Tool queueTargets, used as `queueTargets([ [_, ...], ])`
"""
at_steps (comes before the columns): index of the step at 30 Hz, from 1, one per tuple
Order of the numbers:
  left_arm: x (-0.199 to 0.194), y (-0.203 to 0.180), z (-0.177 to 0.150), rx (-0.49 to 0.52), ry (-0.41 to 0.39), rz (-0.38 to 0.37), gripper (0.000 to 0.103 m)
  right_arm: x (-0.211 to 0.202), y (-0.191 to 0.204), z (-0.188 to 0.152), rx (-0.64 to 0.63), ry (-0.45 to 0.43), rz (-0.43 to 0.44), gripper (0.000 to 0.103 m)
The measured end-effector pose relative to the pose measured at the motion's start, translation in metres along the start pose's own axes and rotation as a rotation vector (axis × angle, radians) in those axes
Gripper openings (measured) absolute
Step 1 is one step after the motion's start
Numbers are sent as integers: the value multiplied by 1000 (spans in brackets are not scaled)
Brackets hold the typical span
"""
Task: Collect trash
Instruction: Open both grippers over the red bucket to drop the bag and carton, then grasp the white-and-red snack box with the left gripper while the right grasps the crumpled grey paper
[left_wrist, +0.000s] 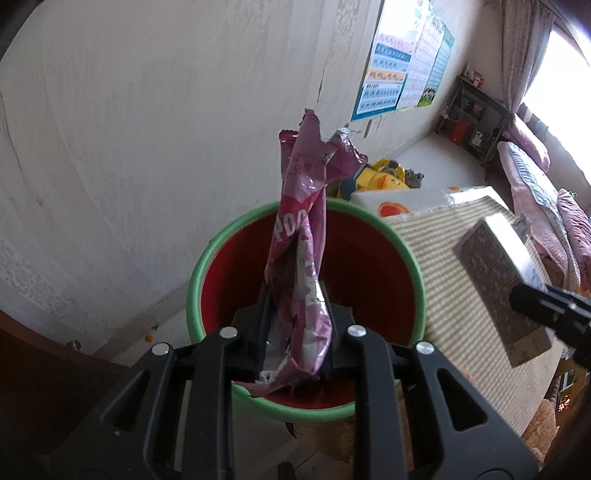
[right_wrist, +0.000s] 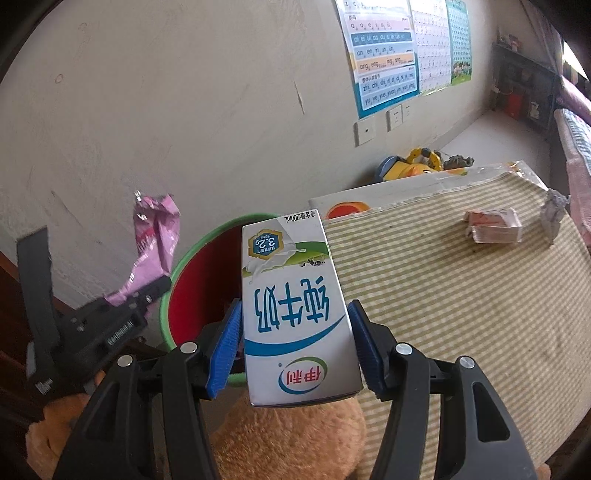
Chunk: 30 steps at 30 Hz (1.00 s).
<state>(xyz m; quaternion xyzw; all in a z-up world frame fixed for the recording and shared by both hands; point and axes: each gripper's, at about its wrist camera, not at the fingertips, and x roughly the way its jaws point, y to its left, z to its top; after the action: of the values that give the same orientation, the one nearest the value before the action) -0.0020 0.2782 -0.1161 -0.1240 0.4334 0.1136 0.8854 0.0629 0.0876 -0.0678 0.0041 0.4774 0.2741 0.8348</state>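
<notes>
Wall charts (right_wrist: 384, 55) show pinyin; milk carton (right_wrist: 295, 314) reads "200mL".

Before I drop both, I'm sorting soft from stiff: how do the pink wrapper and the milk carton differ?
The pink wrapper is crumpled, torn and floppy; the milk carton is a stiff white box. The wrapper's grip is narrow, the carton's wide. Both are held by grippers near the bucket.

Each camera sits on a gripper and looks down along its jaws, very close. The left view faces the bucket (left_wrist: 306, 266). The right view faces the table (right_wrist: 461, 314). Both see the bucket, the wall (left_wrist: 147, 129) and posters (right_wrist: 384, 55).
</notes>
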Motion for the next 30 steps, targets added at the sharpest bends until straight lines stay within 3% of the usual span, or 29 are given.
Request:
queueTargets([
  [14, 44, 12, -19, -24, 132, 25, 25, 50, 8, 17, 56, 77, 79, 55],
  [15, 46, 13, -20, -24, 139, 30, 28, 53, 10, 18, 57, 84, 91, 56],
  [17, 50, 13, -21, -25, 155, 30, 50, 58, 13, 18, 62, 89, 119, 59],
  [19, 54, 14, -23, -23, 165, 46, 69, 60, 13, 18, 71, 88, 138, 72],
  [21, 55, 13, -25, -22, 174, 44, 69, 59, 9, 17, 73, 77, 136, 74],
  [24, 57, 8, -25, -2, 176, 59, 71, 51, -14, 18, 90, 44, 89, 74],
  [27, 57, 3, -24, 12, 168, 64, 71, 35, -72, 23, 170, -34, -48, 74],
  [30, 56, -4, -22, 25, 150, 74, 71, 16, -157, 29, 311, -130, -217, 75],
])
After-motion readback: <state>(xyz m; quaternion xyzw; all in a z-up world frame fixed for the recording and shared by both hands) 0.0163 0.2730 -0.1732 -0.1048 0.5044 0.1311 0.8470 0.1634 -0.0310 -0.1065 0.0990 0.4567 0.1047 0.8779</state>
